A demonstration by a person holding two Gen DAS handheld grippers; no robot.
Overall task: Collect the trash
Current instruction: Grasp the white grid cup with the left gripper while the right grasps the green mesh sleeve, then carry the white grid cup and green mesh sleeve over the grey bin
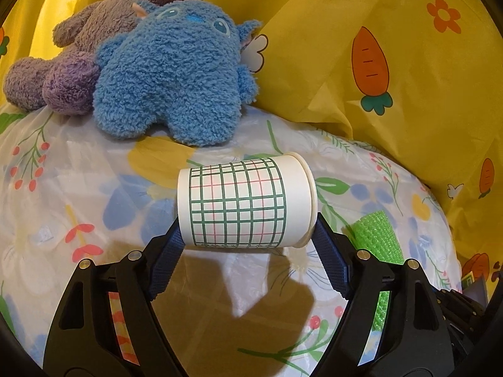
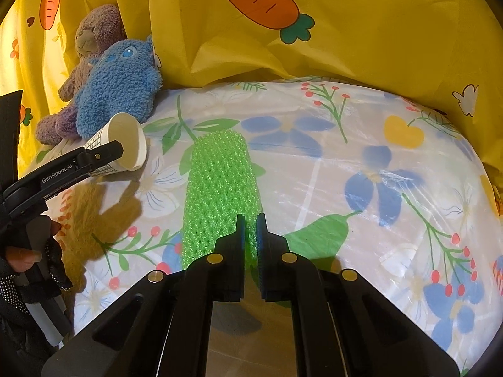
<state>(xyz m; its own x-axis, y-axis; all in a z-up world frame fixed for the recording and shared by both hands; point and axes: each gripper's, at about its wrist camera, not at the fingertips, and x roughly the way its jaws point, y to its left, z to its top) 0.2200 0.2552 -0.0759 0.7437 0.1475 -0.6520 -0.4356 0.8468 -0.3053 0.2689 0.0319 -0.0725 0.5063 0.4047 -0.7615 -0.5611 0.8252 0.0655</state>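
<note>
My left gripper [image 1: 246,235] is shut on a white paper cup [image 1: 242,204] with a green grid print. The cup lies sideways between the fingers, its mouth to the right, held above the floral cloth. The right wrist view shows the cup [image 2: 125,144] and left gripper [image 2: 107,154] at the left. My right gripper [image 2: 250,226] is shut on the near end of a green foam net sleeve [image 2: 220,188], which stretches away over the cloth. The sleeve also shows at the right of the left wrist view [image 1: 377,235].
A blue plush toy [image 1: 169,75] and a purple plush bear [image 1: 63,72] sit at the back left of the floral-clothed table [image 2: 361,163]. A yellow carrot-print curtain [image 2: 345,31] hangs behind and to the right. The table edge curves away at the right.
</note>
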